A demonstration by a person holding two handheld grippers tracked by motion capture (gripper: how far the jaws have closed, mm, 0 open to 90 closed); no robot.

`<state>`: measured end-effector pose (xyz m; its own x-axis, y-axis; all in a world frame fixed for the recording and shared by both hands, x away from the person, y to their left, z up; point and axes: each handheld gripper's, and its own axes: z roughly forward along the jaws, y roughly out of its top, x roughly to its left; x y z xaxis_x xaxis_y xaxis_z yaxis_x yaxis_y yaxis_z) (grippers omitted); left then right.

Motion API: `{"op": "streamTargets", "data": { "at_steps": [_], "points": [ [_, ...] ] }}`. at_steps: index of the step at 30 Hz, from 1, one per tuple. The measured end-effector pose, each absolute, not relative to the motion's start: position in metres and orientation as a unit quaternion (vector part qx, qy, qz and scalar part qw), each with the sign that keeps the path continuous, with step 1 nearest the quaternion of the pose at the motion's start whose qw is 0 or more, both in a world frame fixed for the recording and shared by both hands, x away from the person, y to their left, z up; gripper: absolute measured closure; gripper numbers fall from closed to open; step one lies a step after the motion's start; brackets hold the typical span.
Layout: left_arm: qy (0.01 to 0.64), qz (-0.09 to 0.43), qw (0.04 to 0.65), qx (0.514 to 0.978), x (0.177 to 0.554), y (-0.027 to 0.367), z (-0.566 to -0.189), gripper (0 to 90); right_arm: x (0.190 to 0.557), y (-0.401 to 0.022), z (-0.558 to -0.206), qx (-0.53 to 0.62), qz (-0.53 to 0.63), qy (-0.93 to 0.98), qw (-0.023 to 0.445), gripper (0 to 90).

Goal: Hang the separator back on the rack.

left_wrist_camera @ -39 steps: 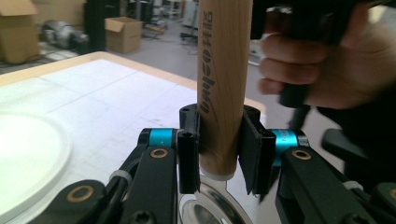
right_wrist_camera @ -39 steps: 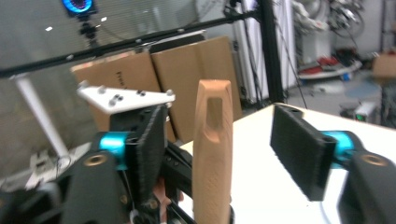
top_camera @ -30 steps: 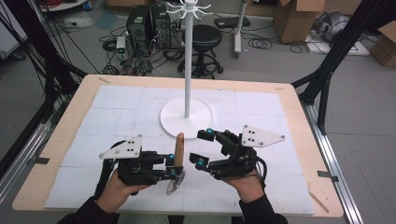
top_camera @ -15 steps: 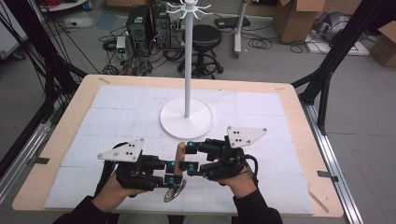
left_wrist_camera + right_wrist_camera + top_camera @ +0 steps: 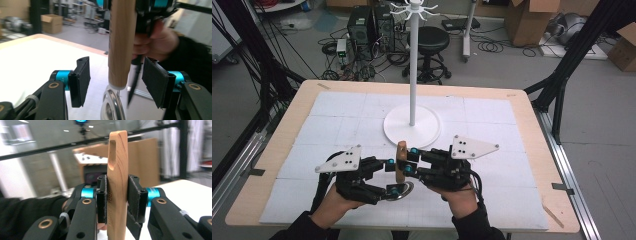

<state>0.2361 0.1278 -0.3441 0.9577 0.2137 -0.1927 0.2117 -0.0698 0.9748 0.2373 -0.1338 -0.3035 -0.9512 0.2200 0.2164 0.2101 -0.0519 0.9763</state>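
Wooden handle (image 5: 117, 192) now in right claw (image 5: 117, 200)

A table (image 5: 532, 130) with a light wooden top and rounded corners carries the scene. A white mat (image 5: 337, 120), marked off into a grid of large square tiles, covers nearly all of it, so that the bare wood shows as a border round the edges. On the mat, a little beyond the middle of the table, stands a white stand (image 5: 412, 127): a flat round base with a thin upright pole rising from its centre, topped by a ring of small hooks. Near the front right corner a short strip of tape (image 5: 553, 216) lies on the bare wood, and small marks sit at both far corners.
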Motion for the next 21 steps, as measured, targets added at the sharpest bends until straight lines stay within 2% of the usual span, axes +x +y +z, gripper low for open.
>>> {"op": "streamTargets", "data": {
  "at_steps": [4, 9, 14, 18, 20, 21],
  "points": [
    [0.160, 0.032, 0.659, 0.734, 0.236, 0.130, -0.343, 42.7, 0.233, -0.129, -0.300, 0.211, 0.690, 0.692, 0.036, 71.4],
    [0.166, 0.035, 0.652, 0.739, 0.237, 0.129, -0.343, 53.7, 0.227, -0.124, -0.298, 0.248, 0.678, 0.689, 0.065, 71.4],
    [0.160, 0.032, 0.651, 0.741, 0.237, 0.127, -0.343, 71.6, 0.225, -0.123, -0.299, 0.263, 0.678, 0.683, 0.067, 71.4],
    [0.154, 0.022, 0.651, 0.743, 0.238, 0.129, -0.342, 72.8, 0.224, -0.125, -0.300, 0.259, 0.680, 0.684, 0.059, 71.1],
    [0.149, 0.015, 0.652, 0.743, 0.237, 0.129, -0.342, 73.0, 0.227, -0.128, -0.300, 0.236, 0.686, 0.687, 0.037, 68.0],
    [0.146, 0.010, 0.654, 0.743, 0.237, 0.130, -0.342, 73.0, 0.229, -0.129, -0.301, 0.216, 0.694, 0.686, 0.037, 57.1]
  ]
}}
